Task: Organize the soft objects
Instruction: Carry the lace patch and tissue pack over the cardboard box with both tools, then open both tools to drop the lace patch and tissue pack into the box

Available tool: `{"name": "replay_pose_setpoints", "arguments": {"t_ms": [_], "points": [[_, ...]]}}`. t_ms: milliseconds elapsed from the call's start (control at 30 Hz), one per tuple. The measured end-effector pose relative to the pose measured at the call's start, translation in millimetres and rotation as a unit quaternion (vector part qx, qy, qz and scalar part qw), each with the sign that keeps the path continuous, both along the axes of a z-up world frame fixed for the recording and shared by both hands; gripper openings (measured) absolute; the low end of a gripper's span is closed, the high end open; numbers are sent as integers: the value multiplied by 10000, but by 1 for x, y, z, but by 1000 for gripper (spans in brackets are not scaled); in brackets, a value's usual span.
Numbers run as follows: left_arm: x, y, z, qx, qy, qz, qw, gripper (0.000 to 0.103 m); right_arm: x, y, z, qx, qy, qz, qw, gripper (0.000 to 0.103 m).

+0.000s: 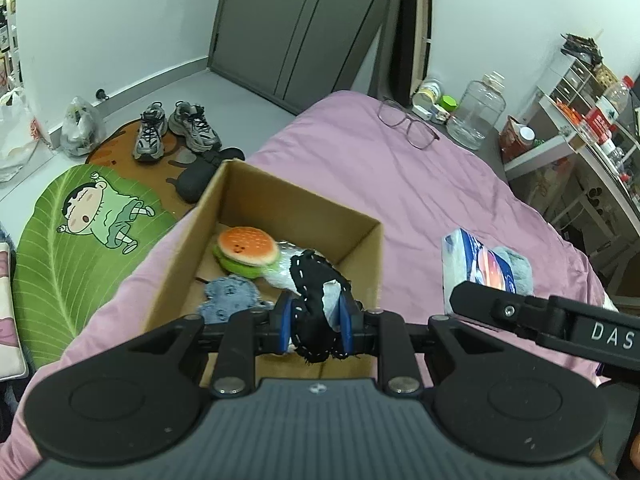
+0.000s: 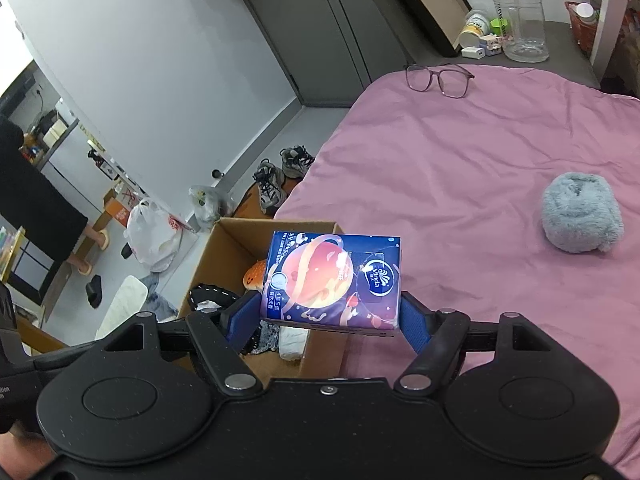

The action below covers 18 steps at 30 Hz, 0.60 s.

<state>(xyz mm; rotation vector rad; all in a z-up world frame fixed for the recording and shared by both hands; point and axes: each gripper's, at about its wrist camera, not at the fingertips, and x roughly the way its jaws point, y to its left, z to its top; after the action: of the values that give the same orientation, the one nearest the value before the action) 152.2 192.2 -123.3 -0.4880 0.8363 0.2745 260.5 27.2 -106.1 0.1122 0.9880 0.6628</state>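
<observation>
On the floor at my far left lies a green leaf-shaped rug with a cartoon child printed on it, and beyond it a pair of grey sneakers stands on a brown mat. Next comes the open cardboard box, sitting on the pink bed cover at the bed's left edge; inside it I see a plush hamburger and a blue-grey knitted piece side by side. My left gripper hangs over the near end of that box, its blue fingers pinched tight on a black cloth with white stitching, which droops between them. Farther right, my right gripper clamps a blue tissue pack printed with an orange planet, one pad on each short side, held in the air just past the box's right wall. Right of that, a fluffy grey plush rests alone on the cover, well apart from the box. A pair of glasses lies near the bed's far edge, with a clear plastic jug beyond it.
</observation>
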Motion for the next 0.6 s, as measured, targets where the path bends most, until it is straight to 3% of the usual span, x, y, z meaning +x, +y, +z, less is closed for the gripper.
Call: {"name": "replay_pose_setpoints", "arguments": {"t_ms": [600], "points": [[-11, 39, -21, 12, 268, 133, 9996, 26, -6, 52, -14, -310, 96, 352, 9989, 71]]}}
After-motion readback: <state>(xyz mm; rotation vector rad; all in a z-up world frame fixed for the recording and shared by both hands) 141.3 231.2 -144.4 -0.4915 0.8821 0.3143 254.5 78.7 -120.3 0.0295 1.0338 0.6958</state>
